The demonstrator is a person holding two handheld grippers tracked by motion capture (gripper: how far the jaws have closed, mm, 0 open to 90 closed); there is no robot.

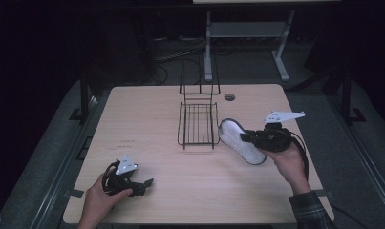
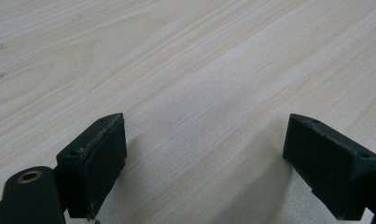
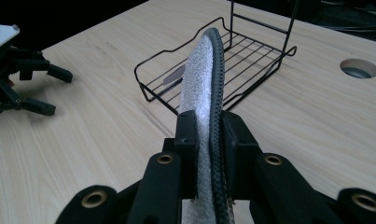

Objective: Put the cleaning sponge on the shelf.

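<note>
Right claw (image 1: 250, 138) clamped on insole (image 1: 240, 141), long axis toward 11 o'clock; wire rack (image 1: 197, 125) just beside, 9 o'clock. Left claw (image 1: 144, 185) apart, idle, worktop (image 1: 147, 124) 7 o'clock

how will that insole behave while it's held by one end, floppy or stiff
Probably fairly stiff: the insole stands out from the right gripper with only a gentle curve. Likely light, being thin and foam-like. Its textured white face should resist slipping.
</note>
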